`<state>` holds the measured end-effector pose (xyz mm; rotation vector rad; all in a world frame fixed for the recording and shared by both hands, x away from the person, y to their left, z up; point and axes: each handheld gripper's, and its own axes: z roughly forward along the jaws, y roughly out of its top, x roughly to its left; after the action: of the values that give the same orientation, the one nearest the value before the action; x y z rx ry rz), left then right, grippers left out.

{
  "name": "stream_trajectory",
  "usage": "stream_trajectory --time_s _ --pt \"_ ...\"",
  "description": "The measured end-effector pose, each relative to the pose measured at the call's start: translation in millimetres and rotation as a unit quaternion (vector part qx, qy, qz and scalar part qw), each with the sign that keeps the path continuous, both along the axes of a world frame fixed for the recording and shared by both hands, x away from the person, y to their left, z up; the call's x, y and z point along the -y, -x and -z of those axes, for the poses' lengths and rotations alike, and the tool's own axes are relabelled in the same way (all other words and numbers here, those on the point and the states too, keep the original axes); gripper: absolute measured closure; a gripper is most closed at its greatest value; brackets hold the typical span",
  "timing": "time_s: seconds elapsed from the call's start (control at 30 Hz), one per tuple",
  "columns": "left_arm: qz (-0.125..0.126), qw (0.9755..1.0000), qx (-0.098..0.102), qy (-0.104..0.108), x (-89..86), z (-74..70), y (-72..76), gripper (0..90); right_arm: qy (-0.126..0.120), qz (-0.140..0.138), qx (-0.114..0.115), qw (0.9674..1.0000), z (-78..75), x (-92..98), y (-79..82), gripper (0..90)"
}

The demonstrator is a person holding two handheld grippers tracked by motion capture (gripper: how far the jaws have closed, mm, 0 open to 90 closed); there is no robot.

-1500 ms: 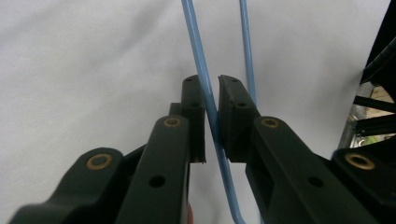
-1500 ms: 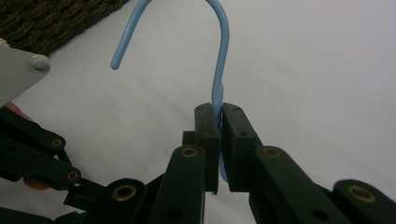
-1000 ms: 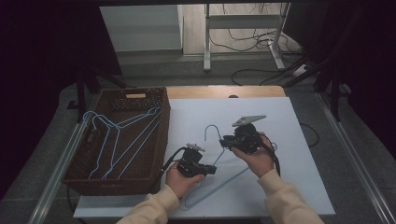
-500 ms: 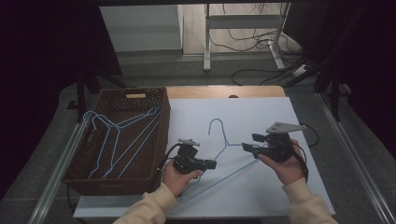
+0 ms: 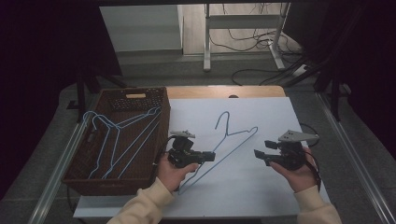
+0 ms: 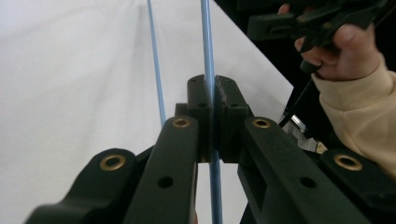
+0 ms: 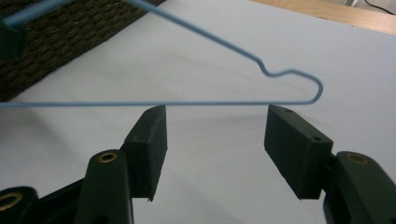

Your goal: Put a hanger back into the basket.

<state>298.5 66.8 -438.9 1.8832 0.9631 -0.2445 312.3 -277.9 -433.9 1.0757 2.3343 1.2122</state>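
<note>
A dim room with floor cables and a metal stand at twelve o'clock is surrounding the work area. A table [image 5: 224, 91] with a wooden far edge is carrying a white sheet [image 5: 275, 121] that is covering most of its top.

At nine o'clock on the table, a dark woven basket [image 5: 140, 95] is sitting with its right wall against the sheet's left edge. Blue wire hangers [image 5: 116, 140] are lying in it, their hooks reaching over its left rim.

At the centre, one blue hanger [image 5: 233, 144] is being held, its hook pointing toward twelve o'clock and its long bar running down toward seven o'clock. In the right gripper view the hanger [image 7: 280, 74] is showing its shoulder bend just above the jaw tips, apart from them.

The left gripper [image 5: 210, 157], at seven o'clock of centre, is clamping the hanger's bar. In the left gripper view its jaws are pressing together on the blue wire [image 6: 208, 56], which is passing straight between the pads [image 6: 201, 100].

The right gripper [image 5: 259, 149], at four o'clock of centre, is standing well apart from the hanger with nothing between its pads. Its jaws have just been opening, and in the right gripper view the right gripper [image 7: 215, 144] is gaping wide over bare sheet.
</note>
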Motion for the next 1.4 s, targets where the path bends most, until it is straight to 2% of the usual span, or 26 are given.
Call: stream_trajectory --time_s 0.23,0.4,0.8,0.97,1.2,1.4 --pt "-0.007 0.9997 0.017 0.017 -19.6 -19.5 1.3 86.3 0.012 -0.003 0.001 0.9999 4.4 1.2 -2.1 39.1" --pt "-0.013 0.9989 0.031 0.032 -39.6 -34.6 2.6 86.3 0.012 -0.002 -0.002 0.9999 8.7 1.5 -4.2 34.3" --pt "-0.033 0.9961 0.061 0.054 -83.2 -63.2 10.4 86.3 0.014 -0.007 -0.026 0.9996 16.8 0.2 -7.4 30.8" --pt "-0.04 0.9952 0.067 0.059 -102.1 -68.4 10.6 86.3 0.019 -0.01 -0.027 0.9994 18.0 -1.5 -7.5 30.6" --pt "-0.07 0.9925 0.076 0.065 -138.2 -72.9 11.8 86.3 0.029 -0.007 -0.025 0.9993 19.4 -2.3 -7.5 29.9" --pt "-0.087 0.9904 0.076 0.076 -166.3 -71.3 13.6 86.3 0.032 -0.006 -0.026 0.9991 20.4 -2.7 -8.1 29.6"
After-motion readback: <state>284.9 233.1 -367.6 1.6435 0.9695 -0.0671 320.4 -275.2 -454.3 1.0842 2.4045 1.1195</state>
